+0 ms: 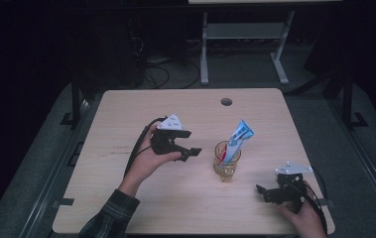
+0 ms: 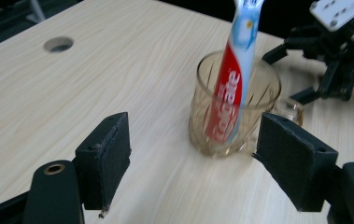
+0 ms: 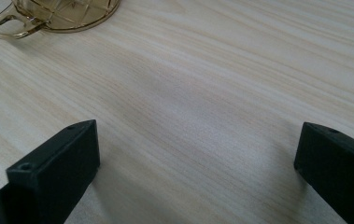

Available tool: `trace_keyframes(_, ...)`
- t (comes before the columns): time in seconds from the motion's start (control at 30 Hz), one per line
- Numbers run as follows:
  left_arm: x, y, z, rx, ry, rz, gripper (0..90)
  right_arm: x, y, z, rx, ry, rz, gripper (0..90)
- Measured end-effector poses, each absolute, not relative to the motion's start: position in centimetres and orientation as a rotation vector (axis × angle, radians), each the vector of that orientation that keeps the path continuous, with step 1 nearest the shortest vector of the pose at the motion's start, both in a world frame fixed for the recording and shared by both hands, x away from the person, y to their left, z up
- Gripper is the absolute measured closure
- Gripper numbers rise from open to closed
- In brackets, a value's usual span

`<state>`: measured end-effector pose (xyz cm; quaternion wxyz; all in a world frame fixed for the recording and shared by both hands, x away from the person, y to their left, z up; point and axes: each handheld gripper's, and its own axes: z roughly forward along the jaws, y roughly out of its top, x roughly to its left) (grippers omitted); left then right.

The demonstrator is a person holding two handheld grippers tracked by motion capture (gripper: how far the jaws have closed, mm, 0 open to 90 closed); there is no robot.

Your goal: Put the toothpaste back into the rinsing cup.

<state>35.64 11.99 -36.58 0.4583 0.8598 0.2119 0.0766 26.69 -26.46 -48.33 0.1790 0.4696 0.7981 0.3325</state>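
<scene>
Two grippers flank a glass mug (image 1: pixel 226 166) near the table's (image 1: pixel 126 208) middle in the high view: the left gripper (image 1: pixel 191 147) just left of it, the right gripper (image 1: pixel 264 191) nearer the front edge.

Left gripper view: jaws spread wide, toothpaste tube (image 2: pixel 234 74) leaning in the mug, bare wood between.

Right gripper view: jaws spread, empty, the mug's base beyond them.
</scene>
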Motion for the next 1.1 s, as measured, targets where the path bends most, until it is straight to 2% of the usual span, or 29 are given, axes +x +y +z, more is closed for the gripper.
trace_keyframes(0.4,33.5,17.2,-38.0,2.102,0.644,0.236,25.1,26.7,-26.5,-48.3,1.329,2.258,0.942,0.0)
trace_keyframes(1.1,30.1,23.7,-42.8,2.147,0.851,0.330,23.3,26.7,-26.5,-48.3,1.328,2.257,0.940,0.0)
